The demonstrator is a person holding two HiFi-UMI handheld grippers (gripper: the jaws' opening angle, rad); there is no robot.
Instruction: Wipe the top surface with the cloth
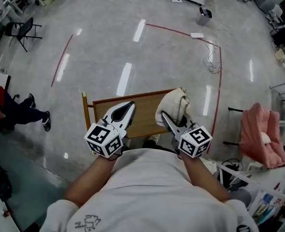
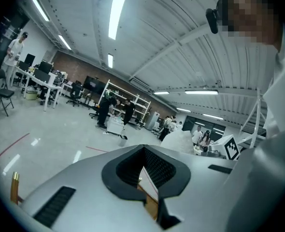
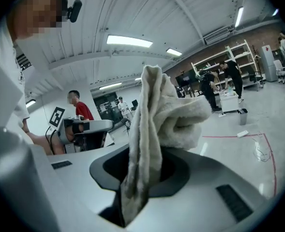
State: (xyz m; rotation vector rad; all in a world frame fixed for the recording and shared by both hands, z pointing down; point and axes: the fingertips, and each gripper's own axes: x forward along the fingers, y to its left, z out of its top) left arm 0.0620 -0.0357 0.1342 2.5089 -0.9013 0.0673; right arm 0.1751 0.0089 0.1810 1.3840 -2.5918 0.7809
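Note:
A narrow wooden top surface lies just in front of me, seen from above in the head view. A cream cloth is bunched over its right end, and my right gripper is shut on it. In the right gripper view the cloth rises out of the shut jaws of the right gripper and folds over to the right. My left gripper hovers over the left half of the wood, shut and holding nothing. In the left gripper view only a sliver of the wood shows below the left gripper.
A brass-tipped wooden post stands at the surface's left end. A chair draped in pink fabric is at the right, and a person's legs are at the left. Red tape lines and a loose cable mark the floor beyond.

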